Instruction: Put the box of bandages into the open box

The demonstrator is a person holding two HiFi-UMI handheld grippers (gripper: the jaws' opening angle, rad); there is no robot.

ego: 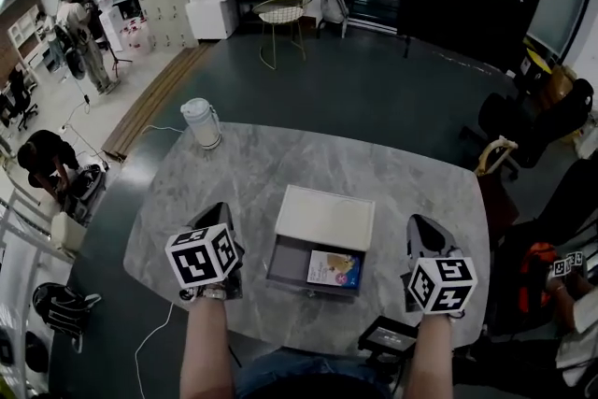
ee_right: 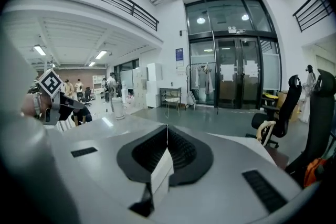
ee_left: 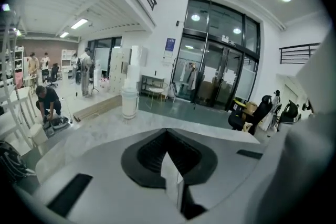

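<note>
Inside the open box point(ego: 288, 264), at its right end, lies the box of bandages point(ego: 334, 269) — the lid point(ego: 325, 217) is folded back behind it. Left gripper point(ego: 218, 212) sits just left of the open box, jaws pressed together, nothing between them. Right gripper point(ego: 419, 224) sits right of the open box — jaws likewise together, empty.

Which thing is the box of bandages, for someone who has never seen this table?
Find the grey marble table. At its middle sits the open box, pale lid tipped back. The box of bandages lies flat in its right half: the only thing there with blue and yellow print.
</note>
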